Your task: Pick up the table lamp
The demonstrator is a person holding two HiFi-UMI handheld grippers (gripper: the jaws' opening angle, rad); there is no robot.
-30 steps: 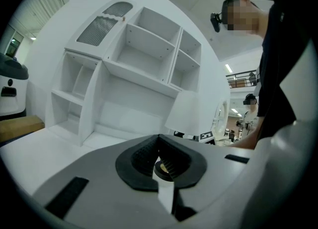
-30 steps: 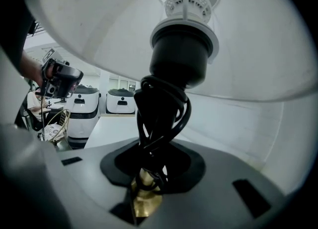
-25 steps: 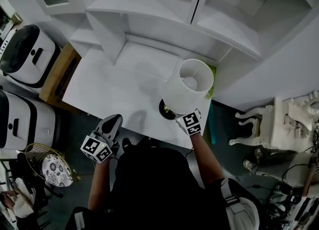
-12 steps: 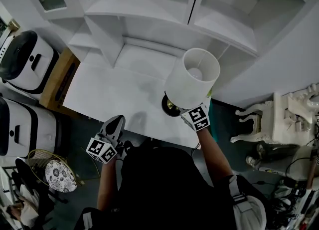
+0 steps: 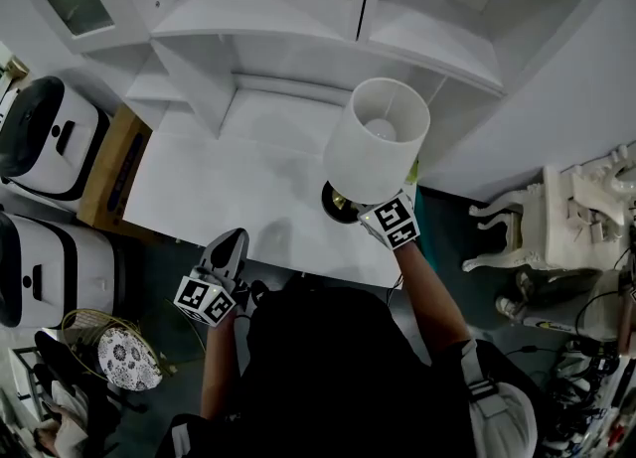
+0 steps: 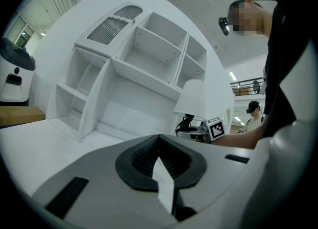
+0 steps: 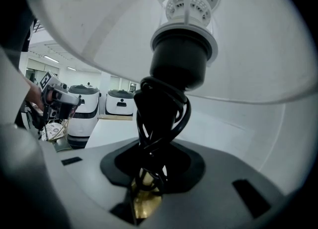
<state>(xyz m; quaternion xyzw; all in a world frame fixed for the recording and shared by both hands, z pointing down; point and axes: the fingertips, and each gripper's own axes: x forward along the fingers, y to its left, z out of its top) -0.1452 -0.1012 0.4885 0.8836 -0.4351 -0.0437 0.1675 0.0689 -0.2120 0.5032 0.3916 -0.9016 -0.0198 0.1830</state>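
Two claws show. The right claw is clamped on the brass stem, wrapped in black cord, of the white-shaded table lamp. It grips just beneath the shade, over the right front corner of the white bench. The left claw is closed and empty, off the bench's front edge. Black-and-white square markers cover each claw's cube.

The lamp shade looks like matt white cloth; its stem is shiny brass-like metal; the table is smooth white.
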